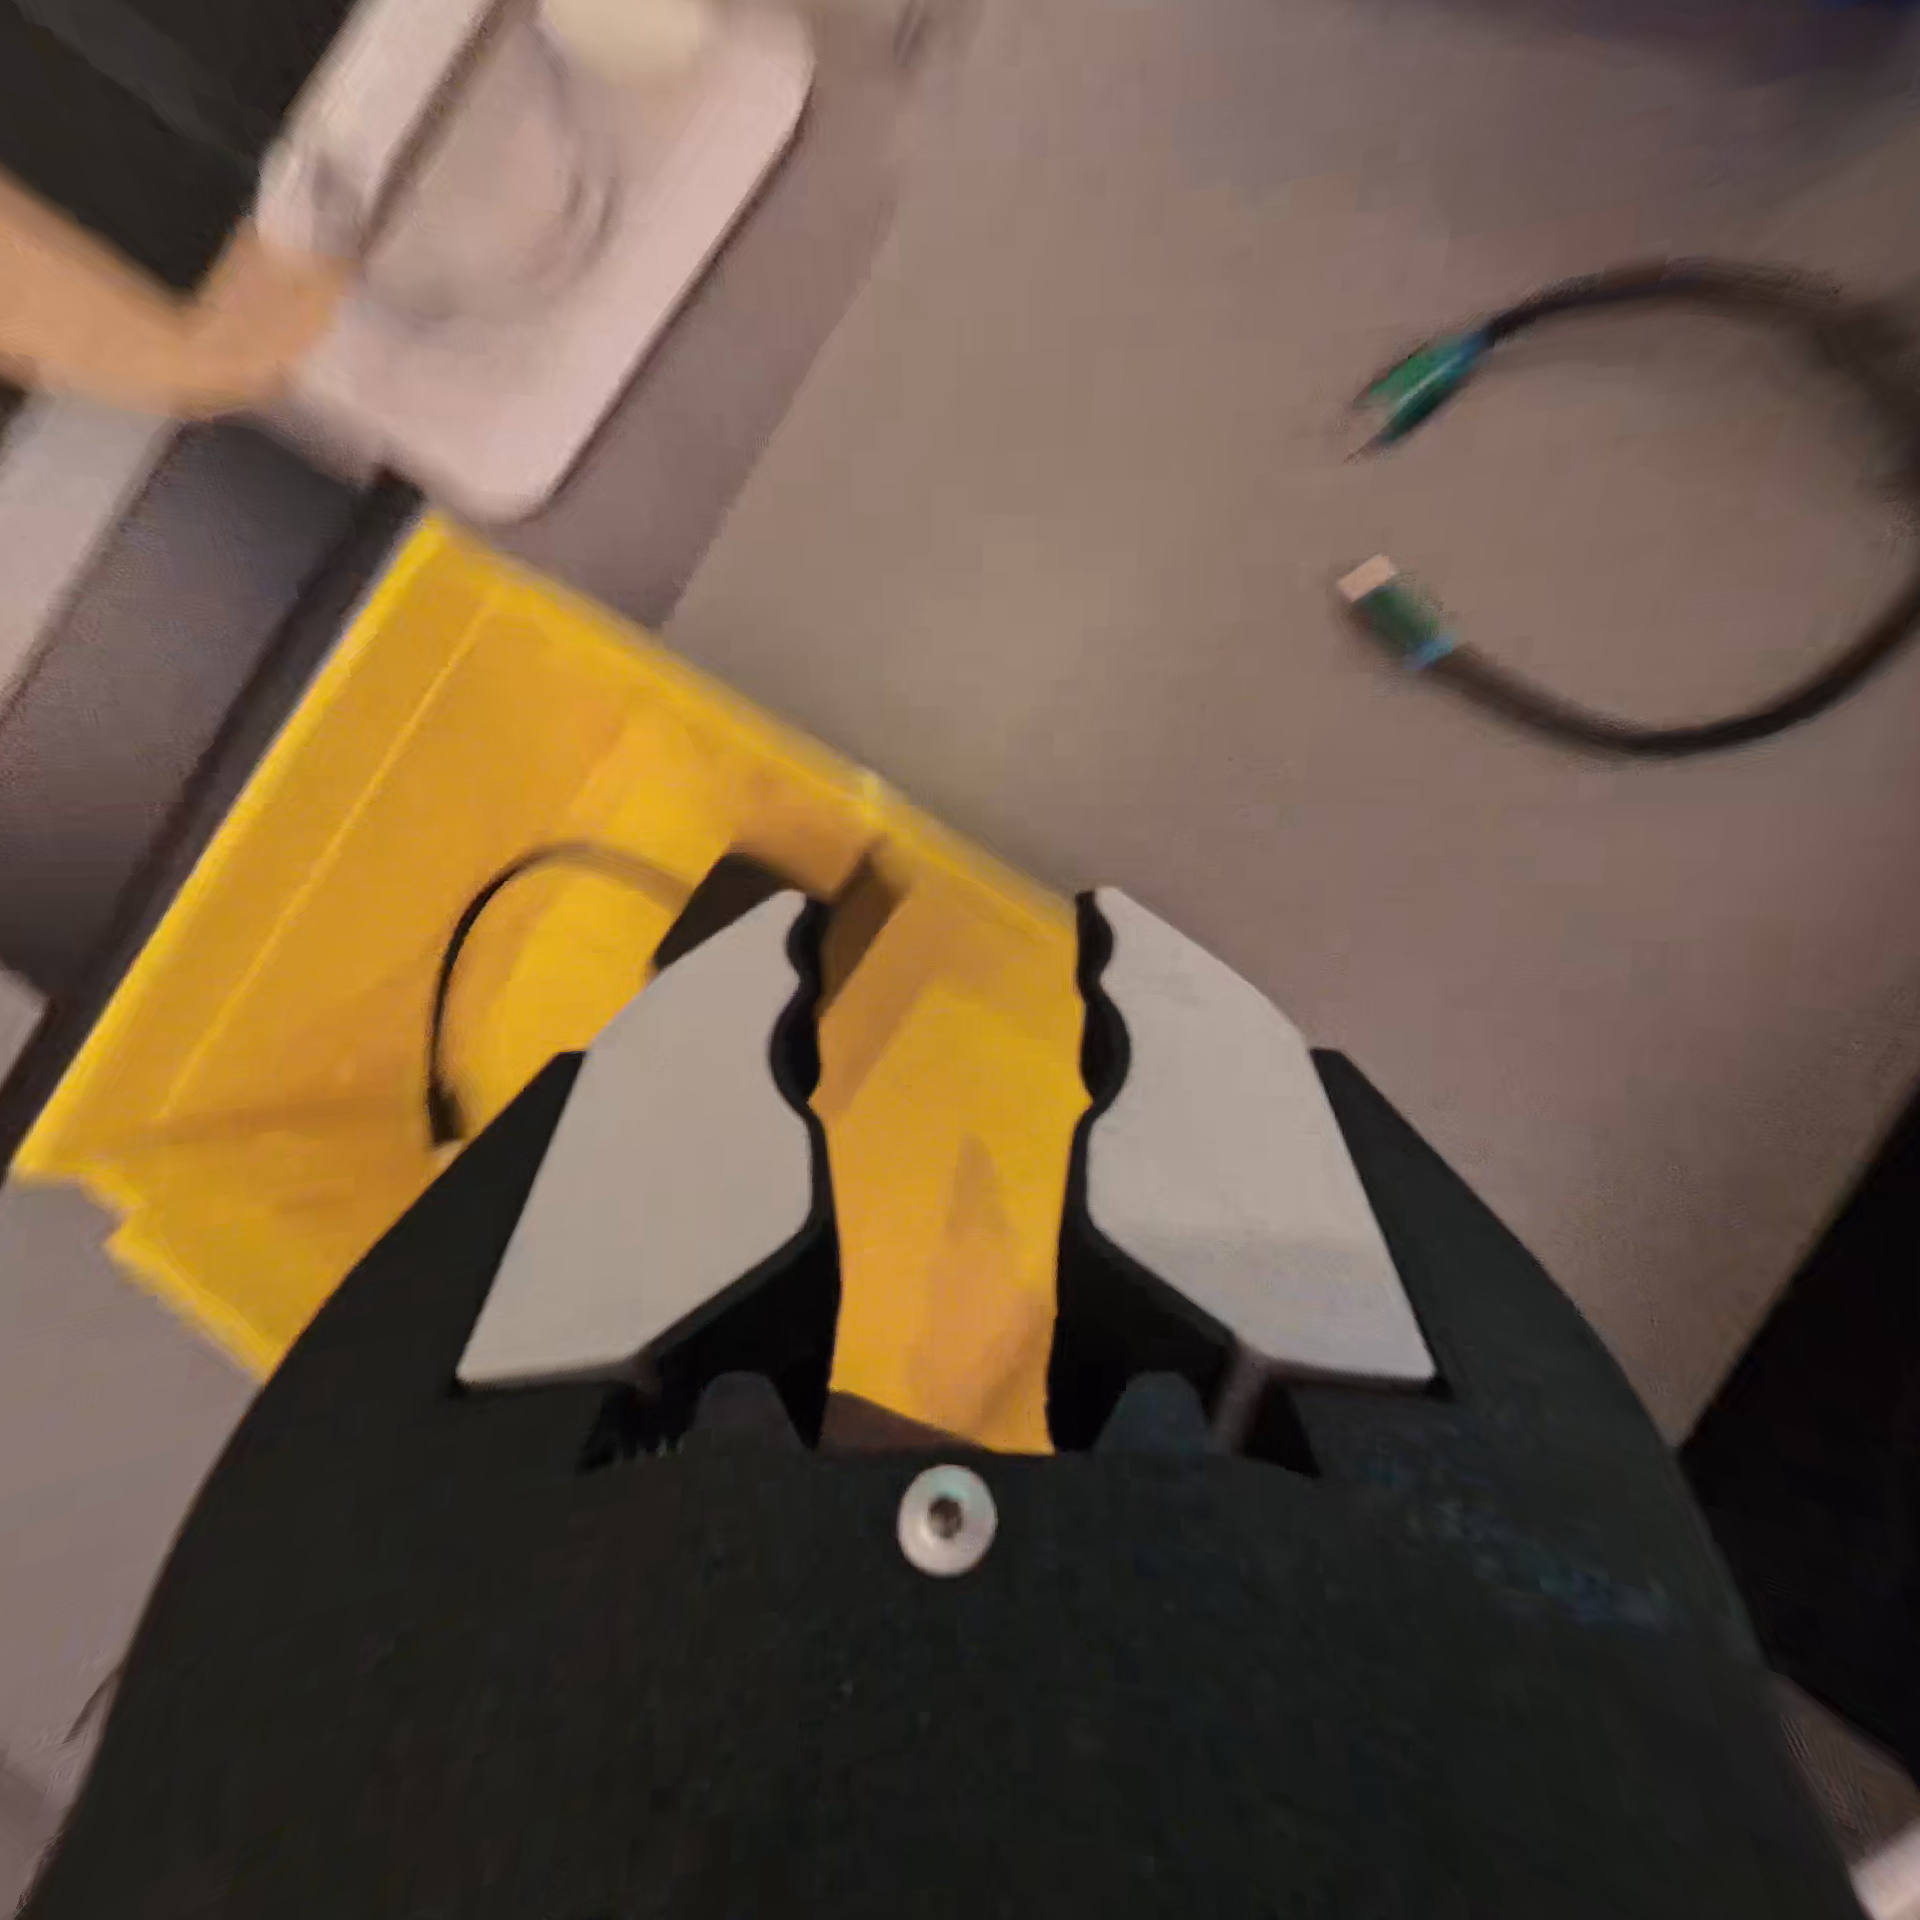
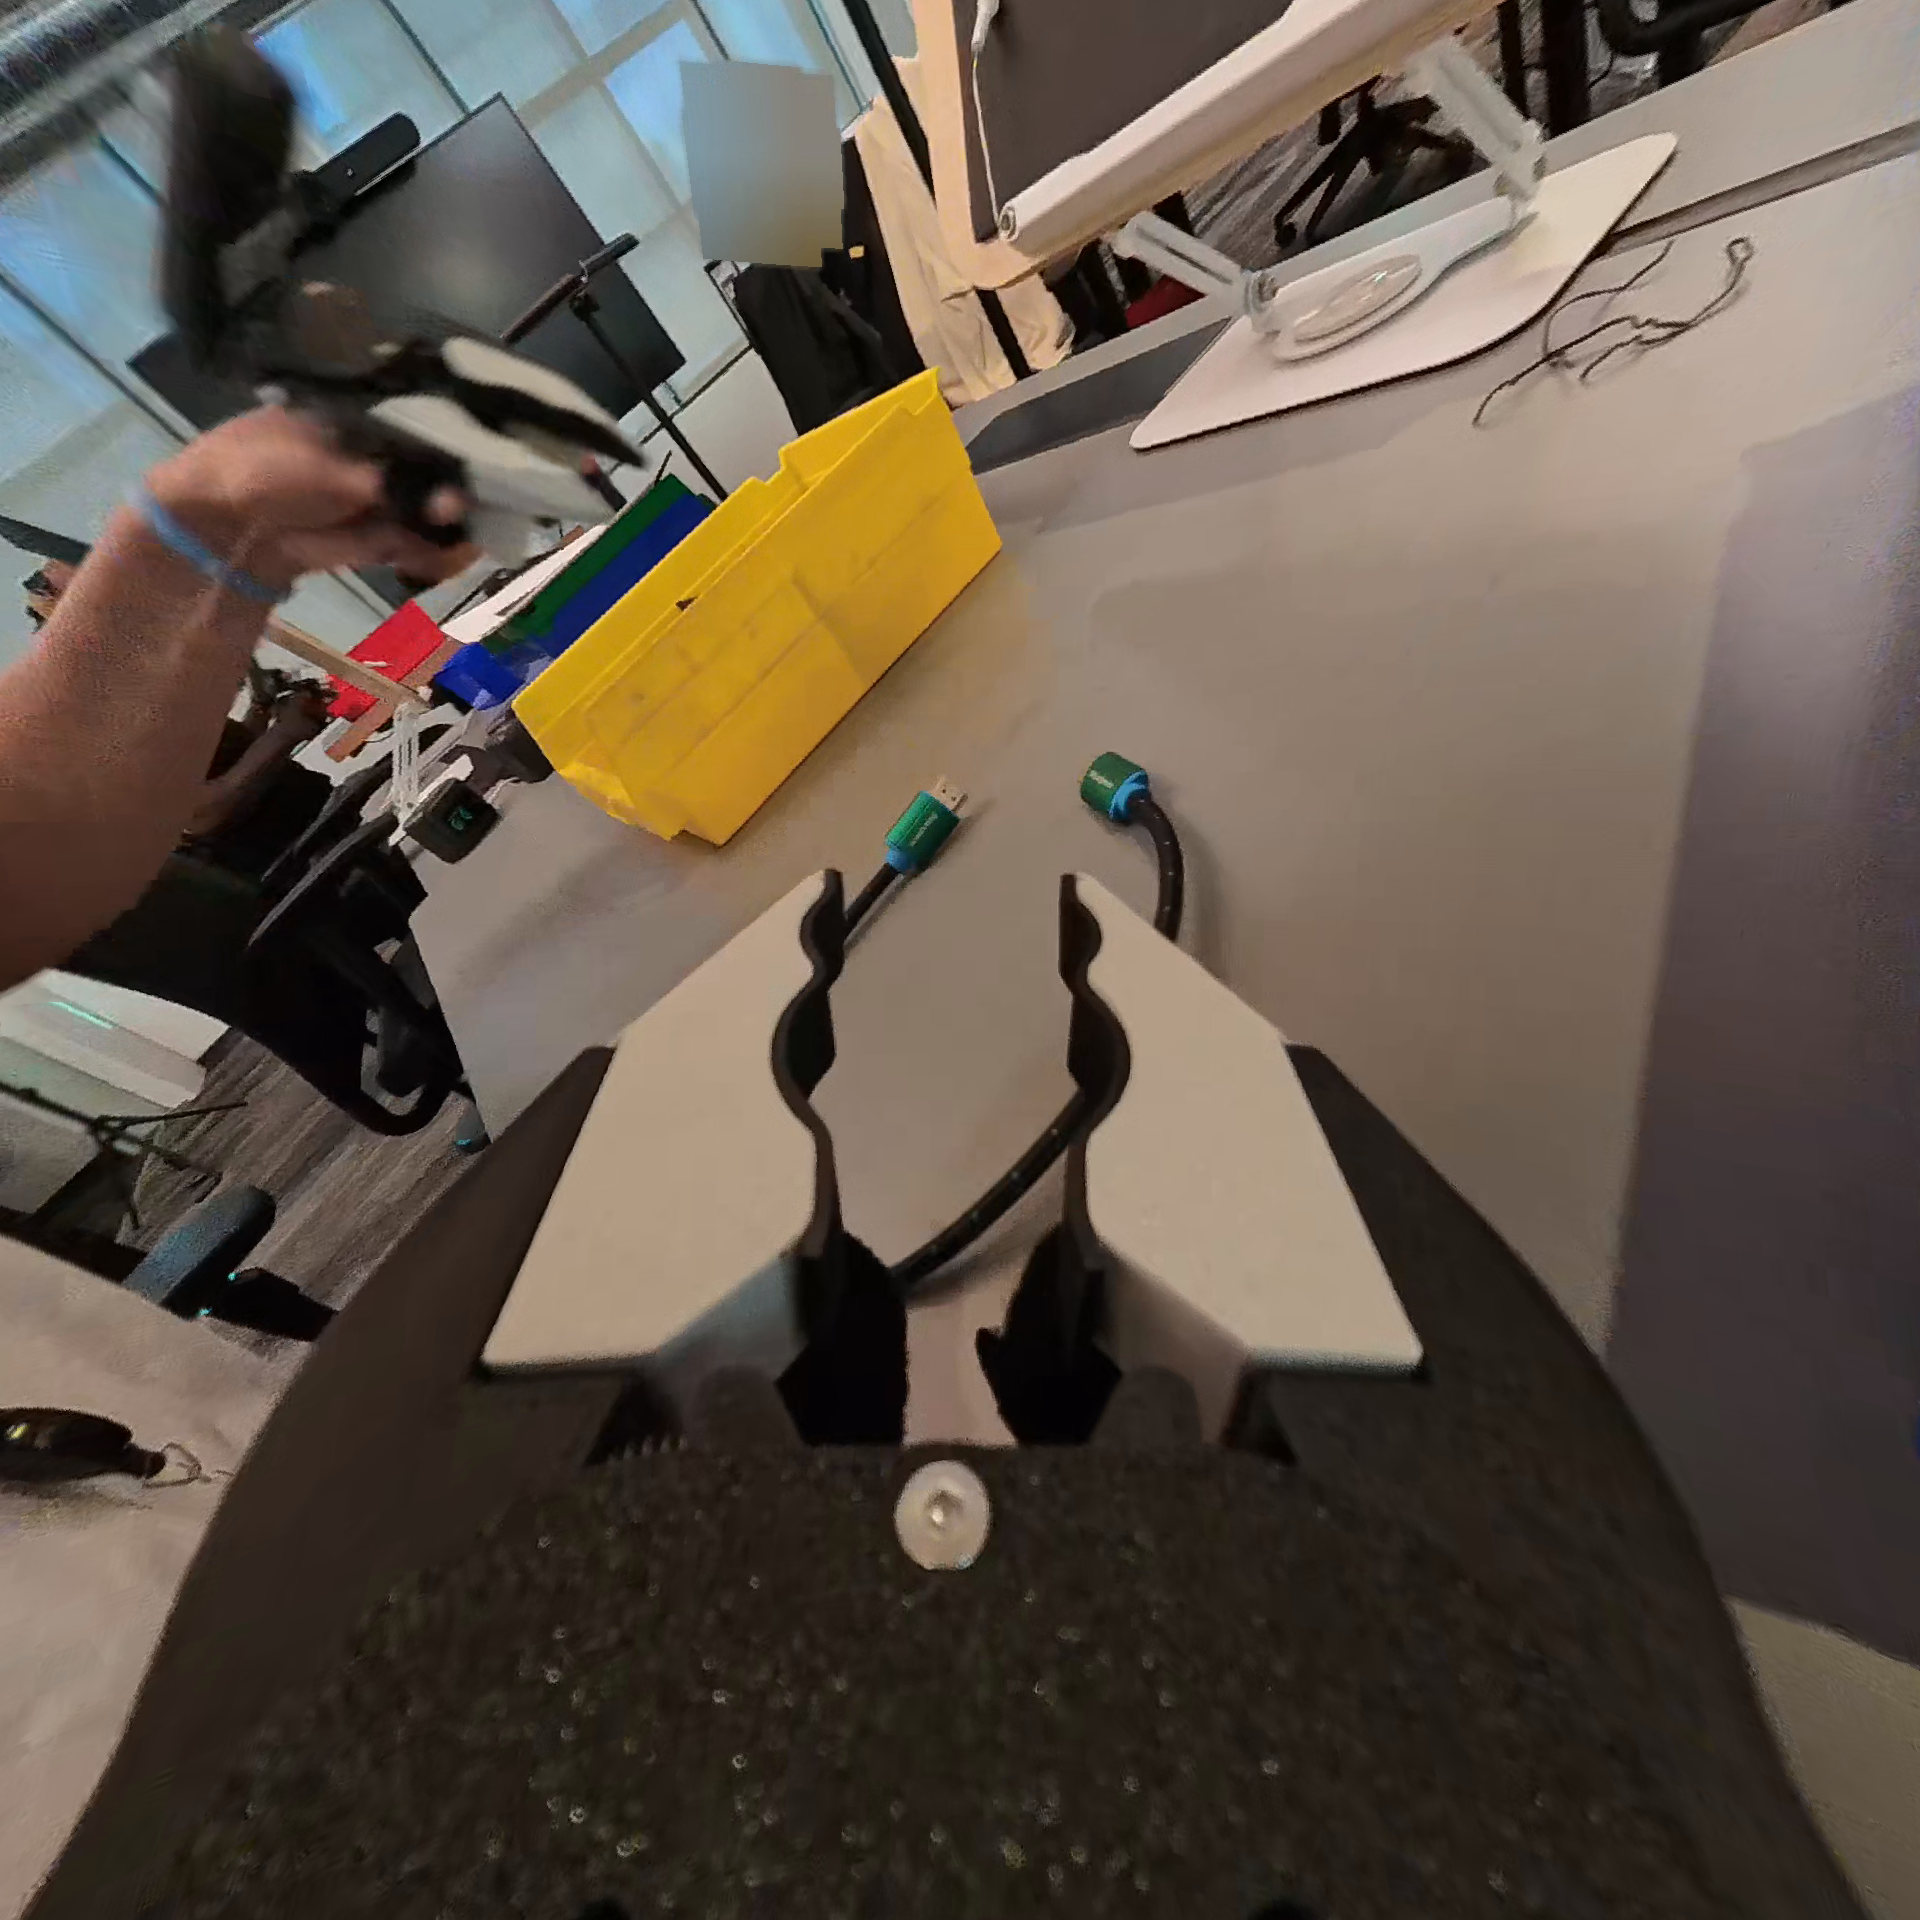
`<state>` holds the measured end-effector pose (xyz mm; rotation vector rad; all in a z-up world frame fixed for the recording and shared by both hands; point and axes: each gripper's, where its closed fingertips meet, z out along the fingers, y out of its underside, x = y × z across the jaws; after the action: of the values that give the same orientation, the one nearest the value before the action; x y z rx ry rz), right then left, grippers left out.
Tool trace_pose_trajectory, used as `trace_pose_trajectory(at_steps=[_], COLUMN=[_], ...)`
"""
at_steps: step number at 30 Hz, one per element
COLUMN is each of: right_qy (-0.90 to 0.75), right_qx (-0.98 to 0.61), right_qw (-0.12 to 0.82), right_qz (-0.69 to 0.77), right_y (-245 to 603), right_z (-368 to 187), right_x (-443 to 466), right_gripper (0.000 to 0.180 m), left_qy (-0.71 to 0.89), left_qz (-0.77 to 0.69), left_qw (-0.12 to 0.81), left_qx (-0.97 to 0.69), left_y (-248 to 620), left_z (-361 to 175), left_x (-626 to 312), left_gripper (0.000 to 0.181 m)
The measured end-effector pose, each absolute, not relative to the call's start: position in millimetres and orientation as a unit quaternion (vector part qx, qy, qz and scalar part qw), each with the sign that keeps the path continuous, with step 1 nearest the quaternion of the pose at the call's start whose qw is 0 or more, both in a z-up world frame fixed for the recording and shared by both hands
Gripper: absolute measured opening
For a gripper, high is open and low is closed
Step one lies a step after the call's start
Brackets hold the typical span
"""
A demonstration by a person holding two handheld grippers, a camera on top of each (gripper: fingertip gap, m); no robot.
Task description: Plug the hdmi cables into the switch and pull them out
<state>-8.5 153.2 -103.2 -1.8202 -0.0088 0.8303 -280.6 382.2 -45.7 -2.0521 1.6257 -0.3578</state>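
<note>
The view from my left gripper (image 1: pixel 940 914) is blurred. It is open and empty, and hovers over a yellow bin (image 1: pixel 416 831). In the bin lies a small dark box (image 1: pixel 857 925) with a thin black looped lead (image 1: pixel 457 977); my left finger partly hides it. An HDMI cable (image 1: pixel 1683 732) lies on the grey table, both green plugs (image 1: pixel 1413 390) (image 1: pixel 1397 613) free. My right gripper (image 2: pixel 948 888) is open and empty just above the table, over the cable (image 2: pixel 997 1195). Its plugs (image 2: pixel 925 826) (image 2: pixel 1112 784) lie just beyond my fingertips.
The yellow bin (image 2: pixel 769 623) stands at the table's left edge, with blue, green and red bins behind it. A person's hand holds the left gripper (image 2: pixel 582 436) raised above the bin. A white monitor stand base (image 2: pixel 1403 312) and a thin loose wire (image 2: pixel 1621 322) lie at the back.
</note>
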Motion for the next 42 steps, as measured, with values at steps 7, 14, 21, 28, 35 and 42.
trace_pose_trajectory(at_steps=[7,14,21,28,35,42], right_qy=[-0.004,0.009,-0.009,-0.114,-0.193,-0.178], right_qx=[-0.77,-0.771,-0.77,-0.748,-0.698,-0.619], right_qw=[0.536,0.536,0.543,0.569,0.628,0.582], right_qz=[0.347,0.344,0.335,0.323,0.283,0.497], right_y=[161,162,164,180,216,200], right_z=[-104,-105,-90,-56,-12,28], right_x=[-20,-19,-27,-74,-134,-184], right_gripper=[0.041,0.041,0.041,0.044,0.059,0.06], left_qy=[0.495,0.426,0.481,0.482,0.482,0.555], left_qz=[-0.115,-0.139,-0.132,-0.297,-0.494,-0.726], left_qw=[0.06,0.005,0.09,0.206,0.258,0.246], left_qx=[-0.859,-0.894,-0.862,-0.798,-0.675,-0.323], left_y=[475,484,490,455,353,200], left_z=[-136,-186,-154,-29,77,120], left_x=[-288,-279,-280,-283,-250,-236], left_gripper=[0.047,0.024,0.004,0.003,0.003,0.003])
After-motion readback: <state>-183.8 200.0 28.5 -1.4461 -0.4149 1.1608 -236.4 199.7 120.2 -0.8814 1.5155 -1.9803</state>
